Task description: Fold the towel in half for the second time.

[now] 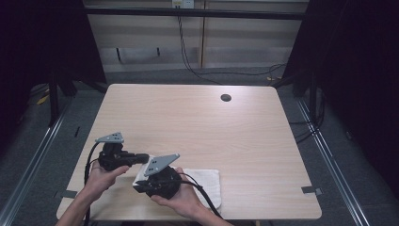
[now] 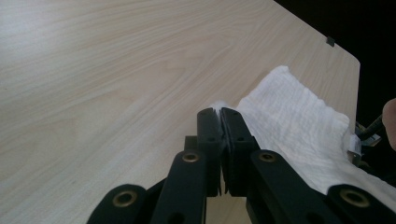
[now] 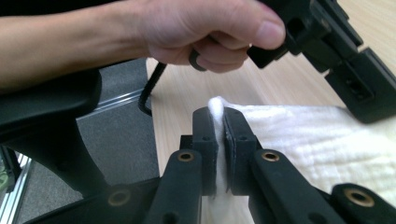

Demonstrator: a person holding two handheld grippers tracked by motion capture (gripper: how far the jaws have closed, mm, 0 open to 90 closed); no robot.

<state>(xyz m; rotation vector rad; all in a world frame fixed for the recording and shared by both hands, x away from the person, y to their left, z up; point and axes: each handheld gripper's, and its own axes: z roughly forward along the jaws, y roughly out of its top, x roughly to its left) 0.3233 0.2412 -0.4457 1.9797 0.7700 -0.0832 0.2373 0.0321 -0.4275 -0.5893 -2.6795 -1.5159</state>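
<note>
A white cloth [image 1: 210, 181] lies near the table's front edge, right of centre. My left gripper [image 1: 147, 158] points right at the cloth's left corner. In the left gripper view its jaws are shut on a corner of the cloth [image 2: 299, 121], a bit of white poking out between the tips of the left gripper [image 2: 220, 114]. My right gripper [image 1: 139, 184] sits just in front, also at the cloth's left end. In the right gripper view its jaws pinch a fold of the cloth [image 3: 327, 140], which sticks up between the tips of the right gripper [image 3: 216, 114].
The wooden table [image 1: 188, 122] has a round cable hole [image 1: 226, 98] at the back right. Black cables trail from both grippers over the front edge. Grey floor and metal rails border the table on both sides.
</note>
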